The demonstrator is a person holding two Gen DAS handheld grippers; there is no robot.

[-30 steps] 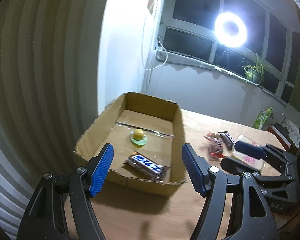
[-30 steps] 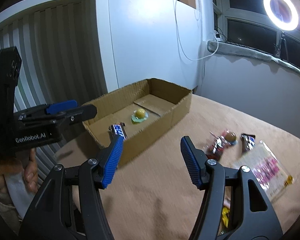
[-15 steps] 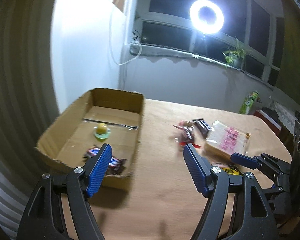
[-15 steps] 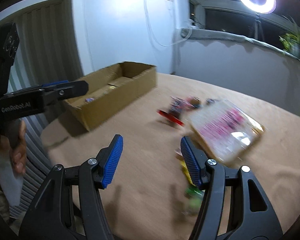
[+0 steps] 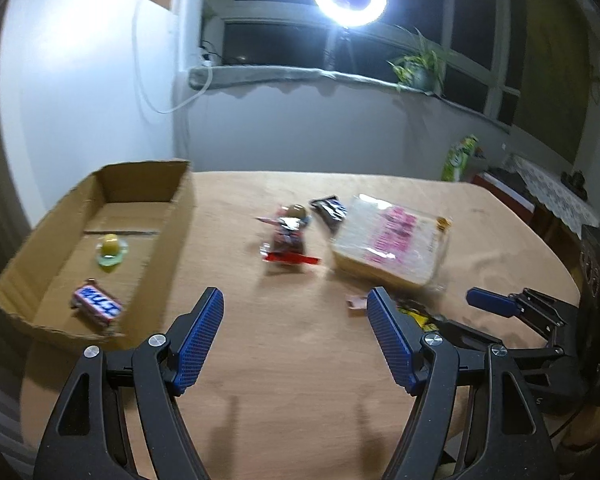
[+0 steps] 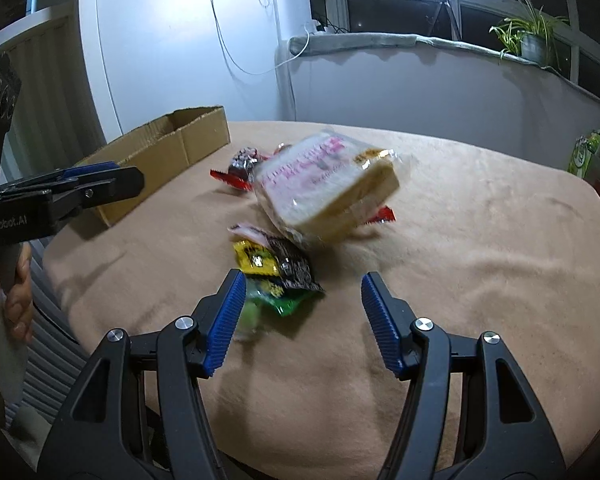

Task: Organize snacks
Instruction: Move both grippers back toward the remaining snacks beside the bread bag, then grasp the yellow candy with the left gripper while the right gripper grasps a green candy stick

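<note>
Both views have swung from cardboard box [image 5: 100, 248] toward bread pack [image 6: 324, 184]. Right gripper [image 6: 302, 316] spread, empty (left gripper [image 5: 294, 336] too), approaching the yellow-green packets [image 6: 268, 272] beside it; next: descend, clamp one.

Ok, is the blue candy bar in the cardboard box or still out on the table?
In. The blue candy bar lies on the floor of the cardboard box, near its front wall, with the yellow candy behind it.
</note>
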